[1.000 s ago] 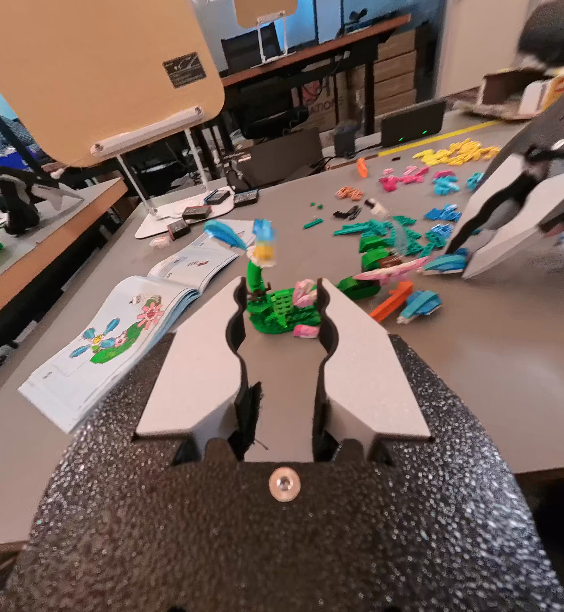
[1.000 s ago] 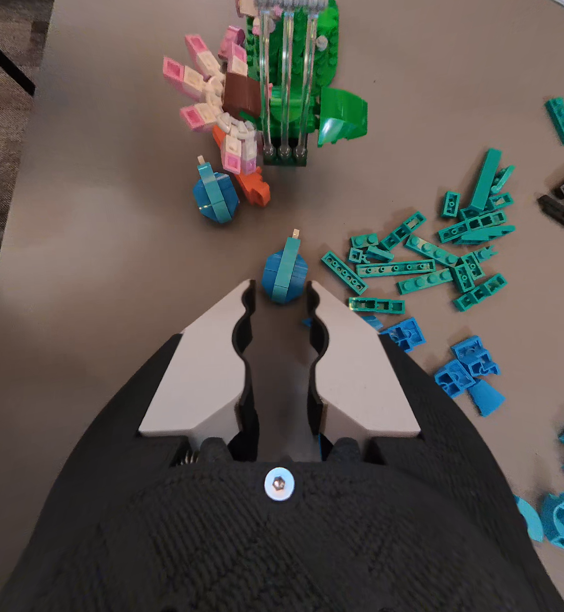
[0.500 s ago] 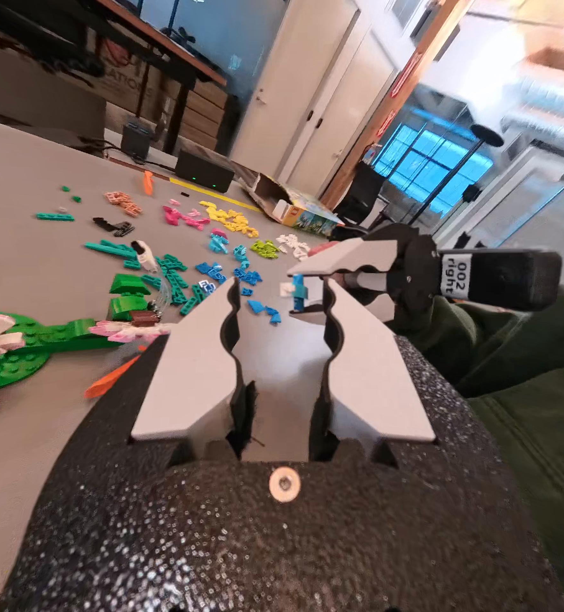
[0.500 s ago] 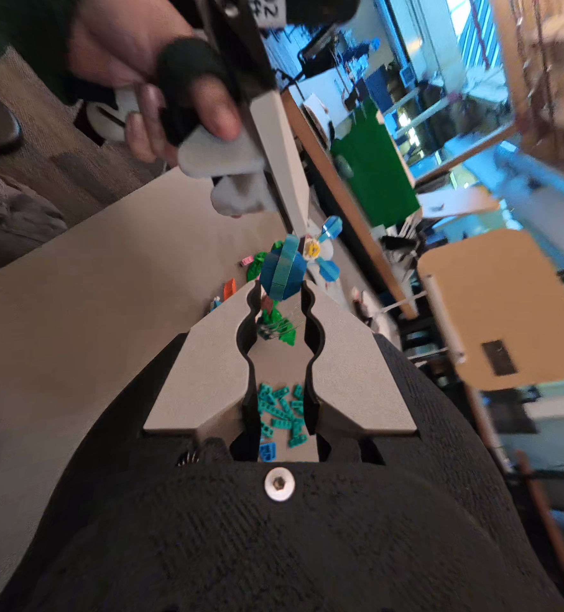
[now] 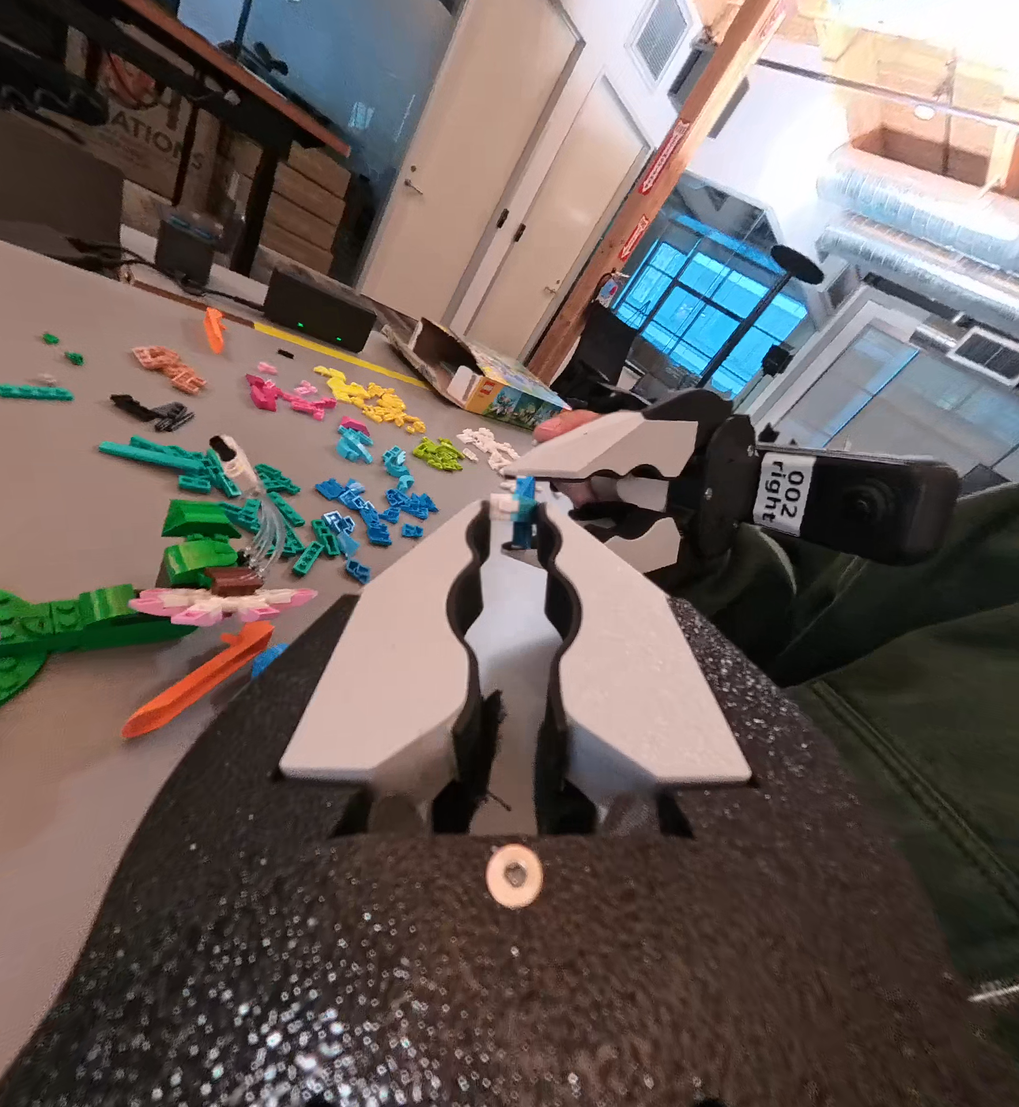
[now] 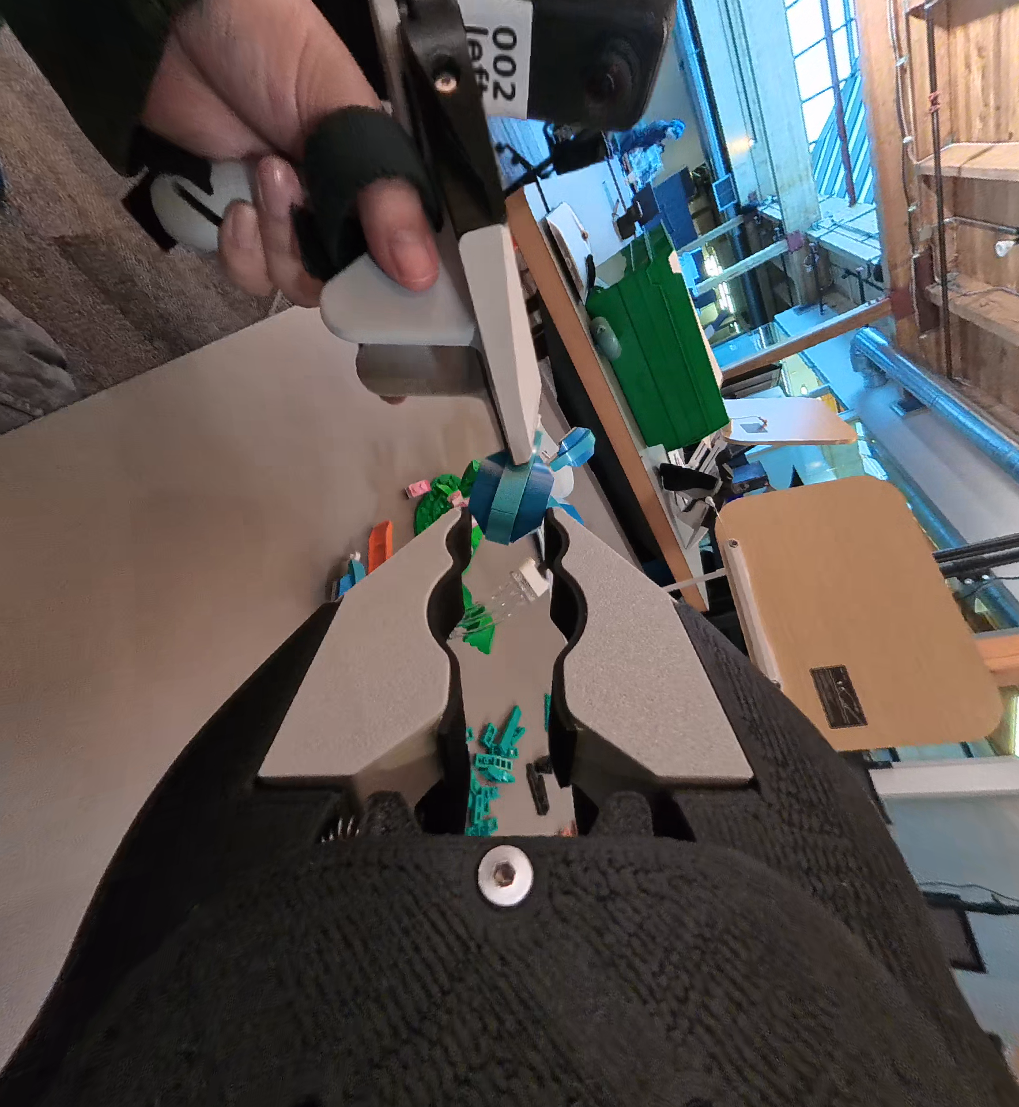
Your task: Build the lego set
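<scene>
A small blue and teal petal piece [image 6: 510, 500] is held in the air above the grey table [image 6: 136, 509]. My right gripper [image 6: 506, 518] is shut on it. My left gripper [image 5: 515, 512] comes from the other side, its tips closed on the same piece [image 5: 522, 521] at its white end. One left finger [image 6: 498, 335] reaches down onto the piece in the right wrist view. A right finger [image 5: 609, 449] shows in the left wrist view. The green base with the pink flower [image 5: 219, 602] lies on the table to the left.
Sorted loose bricks lie on the table: teal [image 5: 207, 467], blue [image 5: 369, 509], pink [image 5: 285, 398], yellow [image 5: 369, 401]. An orange piece [image 5: 196, 683] lies near the base. The set's box [image 5: 495, 389] and a black device [image 5: 318, 311] stand at the far edge. A wooden stand [image 6: 842, 617] is beyond. The grippers are tip to tip, or close to it.
My right gripper took the blue petal piece off the table and lifted it. My left gripper swung right to meet it and its jaws have narrowed onto the piece.
</scene>
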{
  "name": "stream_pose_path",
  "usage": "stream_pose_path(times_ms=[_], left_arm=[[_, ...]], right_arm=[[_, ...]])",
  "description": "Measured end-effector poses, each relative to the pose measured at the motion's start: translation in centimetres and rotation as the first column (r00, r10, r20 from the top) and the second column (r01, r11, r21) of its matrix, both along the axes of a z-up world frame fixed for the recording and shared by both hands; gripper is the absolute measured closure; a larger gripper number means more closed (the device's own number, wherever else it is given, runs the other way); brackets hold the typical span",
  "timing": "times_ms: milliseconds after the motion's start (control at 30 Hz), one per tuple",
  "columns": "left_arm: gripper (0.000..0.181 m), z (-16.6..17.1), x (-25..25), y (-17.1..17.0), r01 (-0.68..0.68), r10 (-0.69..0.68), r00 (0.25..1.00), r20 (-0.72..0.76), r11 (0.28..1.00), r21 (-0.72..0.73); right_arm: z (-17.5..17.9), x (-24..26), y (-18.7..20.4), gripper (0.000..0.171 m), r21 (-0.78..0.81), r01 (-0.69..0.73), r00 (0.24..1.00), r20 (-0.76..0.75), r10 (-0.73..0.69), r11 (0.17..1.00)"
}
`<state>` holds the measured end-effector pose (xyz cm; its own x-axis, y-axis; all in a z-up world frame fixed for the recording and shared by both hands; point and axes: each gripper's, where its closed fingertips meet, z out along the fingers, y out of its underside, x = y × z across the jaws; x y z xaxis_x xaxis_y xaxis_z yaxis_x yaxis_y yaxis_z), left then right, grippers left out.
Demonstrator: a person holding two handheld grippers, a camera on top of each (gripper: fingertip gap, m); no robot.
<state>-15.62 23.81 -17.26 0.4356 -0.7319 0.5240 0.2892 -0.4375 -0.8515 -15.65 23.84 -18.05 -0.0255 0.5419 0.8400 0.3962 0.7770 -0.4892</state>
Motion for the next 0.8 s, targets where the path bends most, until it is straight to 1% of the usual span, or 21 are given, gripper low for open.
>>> stream_pose_path(times_ms=[33,67,100,133,167,200,267,333,400,467,600,733,800], left_arm=[[0.169,0.2,0.0,-0.1,0.000,0.001,1.000,-0.012,0.999,0.034],[0.170,0.4,-0.1,-0.2,-0.006,0.008,0.999,-0.031,0.998,0.068],[0.170,0.5,-0.3,-0.1,-0.018,0.024,0.998,-0.051,0.995,0.102],[0.170,0.8,-0.4,-0.3,-0.016,0.025,0.998,-0.061,0.989,0.145],[0.170,1.3,-0.4,-0.6,-0.010,0.021,0.998,-0.056,0.982,0.189],[0.170,1.8,-0.5,-0.8,-0.010,0.021,0.999,-0.048,0.974,0.225],[0.170,2.3,-0.4,-1.4,0.016,-0.002,0.999,-0.053,0.962,0.272],[0.170,2.7,-0.3,-1.8,0.030,-0.015,0.999,-0.052,0.950,0.310],[0.170,3.0,-0.3,-1.9,0.024,-0.011,0.999,-0.041,0.943,0.331],[0.170,3.1,-0.4,-1.9,0.023,-0.014,0.999,-0.030,0.943,0.333],[0.170,3.1,-0.8,-1.8,0.005,-0.003,1.000,-0.005,0.942,0.336],[0.170,3.1,-1.4,-1.3,-0.020,0.008,0.999,0.039,0.952,0.304],[0.163,2.8,-2.2,-0.7,-0.063,0.053,0.998,0.039,0.952,0.299]], right_arm=[[0.1,0.0,-0.1,0.148,-0.034,-0.013,1.000,-0.011,0.013,0.999],[0.1,-0.1,-0.4,0.142,-0.133,-0.043,0.999,-0.031,0.039,0.990],[0.4,-0.1,-0.9,0.140,-0.295,-0.087,0.995,-0.073,0.068,0.952],[1.1,-0.1,-1.2,0.137,-0.463,-0.136,0.988,-0.129,0.085,0.876],[1.7,0.0,-1.2,0.135,-0.593,-0.178,0.980,-0.176,0.090,0.785],[2.2,0.1,-1.1,0.132,-0.682,-0.210,0.974,-0.205,0.093,0.700],[3.0,0.2,-1.2,0.144,-0.780,-0.271,0.961,-0.248,0.120,0.564],[3.1,0.0,-1.7,0.150,-0.829,-0.299,0.954,-0.252,0.161,0.472],[3.3,-0.3,-2.1,0.153,-0.847,-0.319,0.946,-0.260,0.192,0.425],[3.4,-0.6,-2.3,0.159,-0.855,-0.330,0.941,-0.267,0.206,0.399],[3.4,-1.0,-2.1,0.160,-0.863,-0.338,0.938,-0.275,0.211,0.376],[3.5,-1.4,-1.6,0.160,-0.876,-0.357,0.931,-0.310,0.191,0.323],[3.4,-1.6,-0.9,0.160,-0.880,-0.360,0.932,-0.324,0.164,0.308]])
